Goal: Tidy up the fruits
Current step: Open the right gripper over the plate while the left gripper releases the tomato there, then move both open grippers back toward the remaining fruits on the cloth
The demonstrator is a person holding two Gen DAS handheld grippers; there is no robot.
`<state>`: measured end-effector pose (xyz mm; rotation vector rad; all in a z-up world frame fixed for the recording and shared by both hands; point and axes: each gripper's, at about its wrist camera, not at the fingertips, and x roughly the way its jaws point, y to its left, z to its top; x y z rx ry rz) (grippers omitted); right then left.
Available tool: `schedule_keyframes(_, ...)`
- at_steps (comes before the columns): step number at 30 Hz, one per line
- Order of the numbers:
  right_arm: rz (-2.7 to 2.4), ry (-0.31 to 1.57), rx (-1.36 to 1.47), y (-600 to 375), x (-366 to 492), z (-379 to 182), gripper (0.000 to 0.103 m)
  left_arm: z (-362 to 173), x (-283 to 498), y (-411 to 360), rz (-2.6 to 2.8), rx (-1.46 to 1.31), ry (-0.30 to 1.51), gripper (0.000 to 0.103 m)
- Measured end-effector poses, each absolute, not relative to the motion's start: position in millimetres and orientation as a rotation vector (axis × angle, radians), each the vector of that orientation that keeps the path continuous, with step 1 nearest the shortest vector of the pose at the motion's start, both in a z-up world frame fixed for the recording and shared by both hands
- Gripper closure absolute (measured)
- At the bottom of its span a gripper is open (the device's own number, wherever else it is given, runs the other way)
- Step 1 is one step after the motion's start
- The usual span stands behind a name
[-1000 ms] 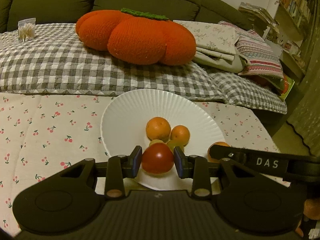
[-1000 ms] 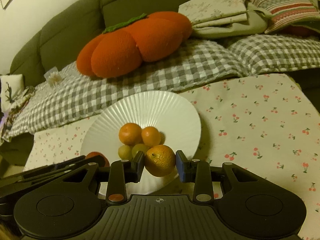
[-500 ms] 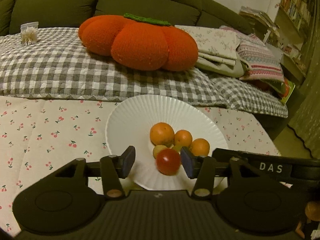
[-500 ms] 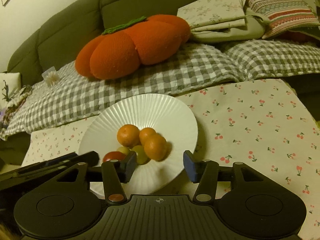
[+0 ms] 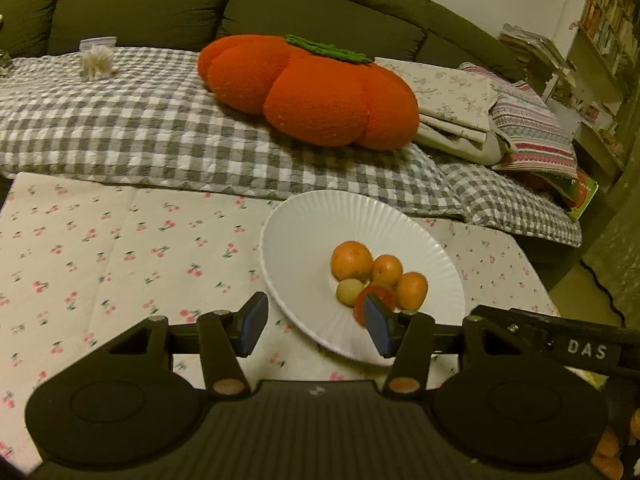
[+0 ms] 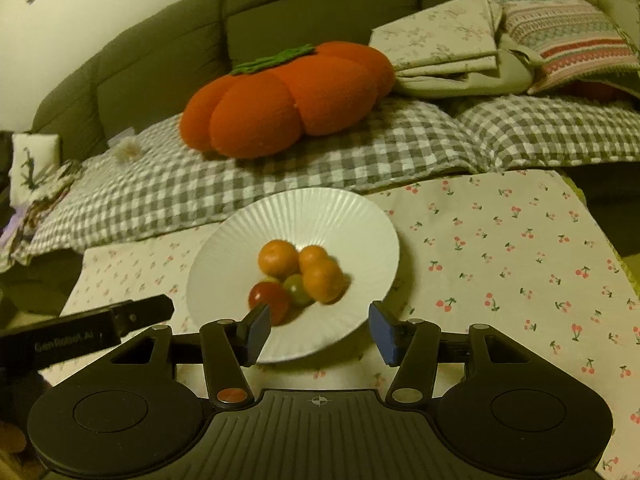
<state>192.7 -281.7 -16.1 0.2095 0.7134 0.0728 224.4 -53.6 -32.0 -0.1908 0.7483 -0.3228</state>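
My left gripper (image 5: 314,330) and right gripper (image 6: 320,330): both spread wide, empty, at near rim of white plate (image 6: 320,208). Oranges (image 6: 279,257), red tomato (image 6: 269,298), greenish fruit (image 6: 297,289) clustered on plate centre.

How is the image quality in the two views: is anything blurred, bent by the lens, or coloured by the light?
Left wrist view: warm yellowish light, dark corners, strong fisheye bending of the sofa; the fruit on the white plate is fairly sharp. Right wrist view: same tint and curvature, but the nearest orange and red tomato are smeared by motion blur.
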Motion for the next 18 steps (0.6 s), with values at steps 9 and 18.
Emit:
schedule_keyframes(9, 0.116, 0.701, 0.184, -265, 162, -8, 0.036, -24, 194, -39, -0.242, -0.102, 0.740, 0.038)
schedule_keyframes(18, 0.167, 0.703, 0.158, -240, 143, -7, 0.026, -18, 167, -21, -0.179, -0.083, 0.745, 0.026)
